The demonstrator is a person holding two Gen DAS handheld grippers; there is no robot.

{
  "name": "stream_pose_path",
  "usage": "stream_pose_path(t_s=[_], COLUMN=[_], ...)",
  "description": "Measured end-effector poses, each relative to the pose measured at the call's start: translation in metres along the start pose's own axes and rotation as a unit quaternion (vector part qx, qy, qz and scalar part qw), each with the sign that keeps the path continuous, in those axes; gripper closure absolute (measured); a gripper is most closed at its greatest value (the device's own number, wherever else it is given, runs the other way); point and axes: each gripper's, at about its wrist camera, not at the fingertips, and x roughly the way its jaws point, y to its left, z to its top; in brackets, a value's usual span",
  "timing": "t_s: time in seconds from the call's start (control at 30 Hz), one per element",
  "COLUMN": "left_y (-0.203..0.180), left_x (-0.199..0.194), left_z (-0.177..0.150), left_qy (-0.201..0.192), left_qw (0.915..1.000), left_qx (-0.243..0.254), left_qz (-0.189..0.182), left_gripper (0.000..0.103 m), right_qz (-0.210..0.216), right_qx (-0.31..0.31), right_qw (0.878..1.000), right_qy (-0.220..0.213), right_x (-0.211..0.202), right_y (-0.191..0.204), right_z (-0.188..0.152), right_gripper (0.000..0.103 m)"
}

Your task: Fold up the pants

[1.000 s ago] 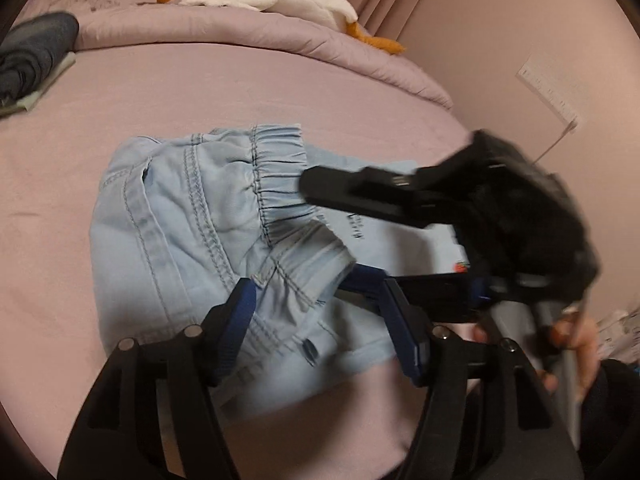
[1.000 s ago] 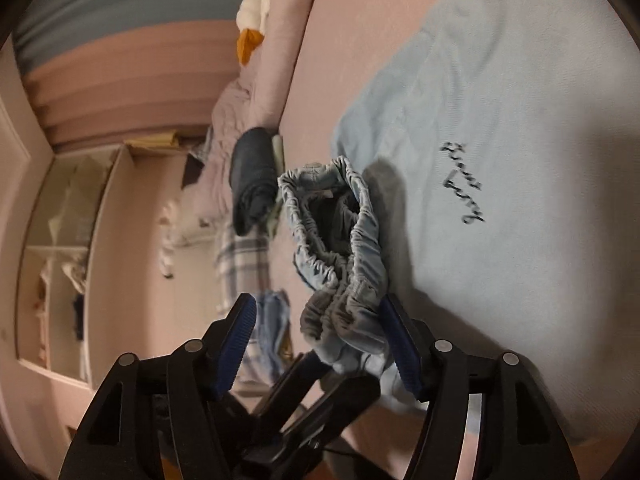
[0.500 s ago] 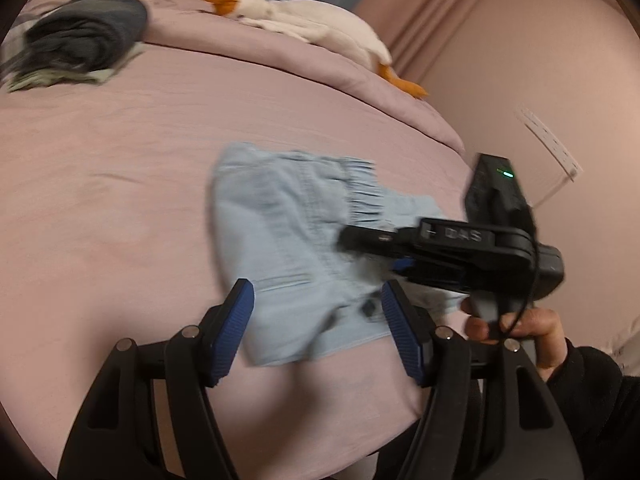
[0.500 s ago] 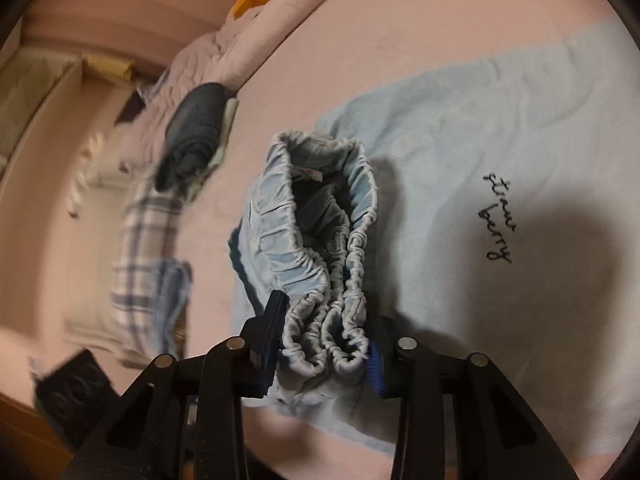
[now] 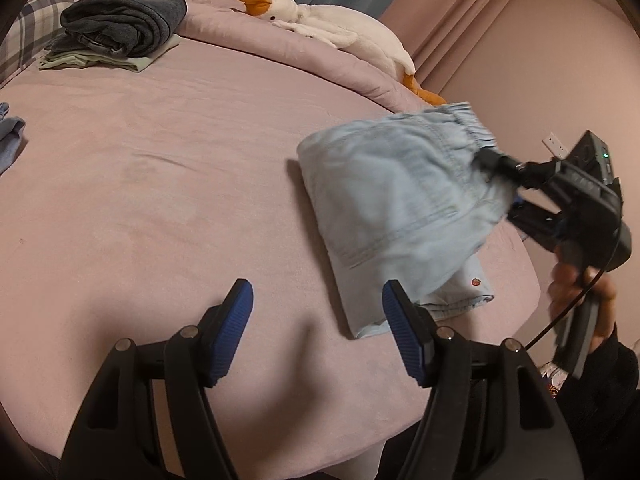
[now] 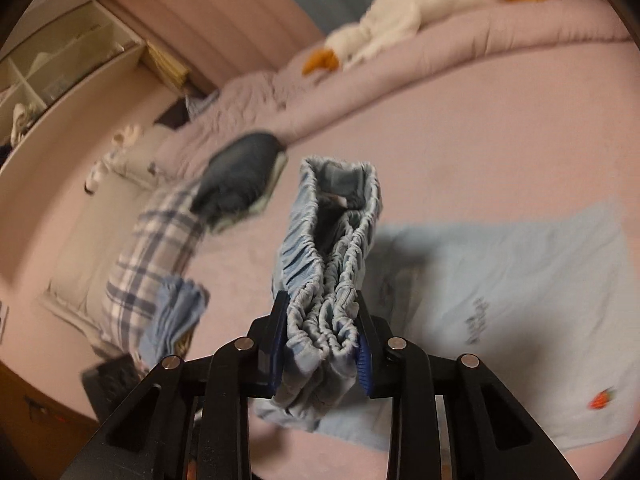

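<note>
The right gripper (image 6: pixel 322 344) has its jaws closing on the gathered elastic waistband of the light-blue pants (image 6: pixel 332 256), the bunched layers squeezed between the blue pads (image 6: pixel 362 356). From the left wrist view the same gripper (image 5: pixel 506 184) grips the waistband at the right side of the bed, held by the person's hand (image 5: pixel 580 288) in a dark sleeve. The folded pants (image 5: pixel 396 204) hang from this grip, raised at the waistband end and sloping down toward the bed (image 5: pixel 160 168), above a pale-blue garment (image 6: pixel 520 280) that lies flat on the cover and bears dark script and a small strawberry mark (image 6: pixel 600 400).

The left gripper (image 5: pixel 316 324) has its jaws released and spread wide, with nothing between the blue pads (image 5: pixel 232 328); it hovers over bare pink bedcover, just left of the pants' lower edge.

Farther out, a stack of folded dark clothes (image 5: pixel 124 20) sits near the head of the bed, beside a plaid pillow (image 5: pixel 28 28). A white plush goose (image 5: pixel 332 24) lies along the rolled quilt at the far edge.
</note>
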Motion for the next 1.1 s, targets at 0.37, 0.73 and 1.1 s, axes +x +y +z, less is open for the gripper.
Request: stream_pose_path(t_s=[0.37,0.73,1.1], left_y=[-0.008,-0.031,-0.063], left_x=[0.011,0.036,0.071], left_z=[0.003,0.013,0.042], left_qy=[0.017,0.045,0.045], left_qw=[0.9998,0.9977,0.9939], left_qx=[0.01,0.05,0.101], left_qz=[0.001,-0.004,-0.005], left_gripper=[0.035,0.035,0.037], right_qz=[-0.026,-0.061,-0.09], right_qx=[0.058,0.161,0.19], right_qw=[0.994,0.984,0.977], right_qy=[-0.085,-0.054,-0.029], right_x=[-0.066,-0.054,-0.042], right_y=[-0.047,-0.118,-0.141], right_z=[0.005,-0.027,-0.036], right_gripper=[0.072,0.072,0.072])
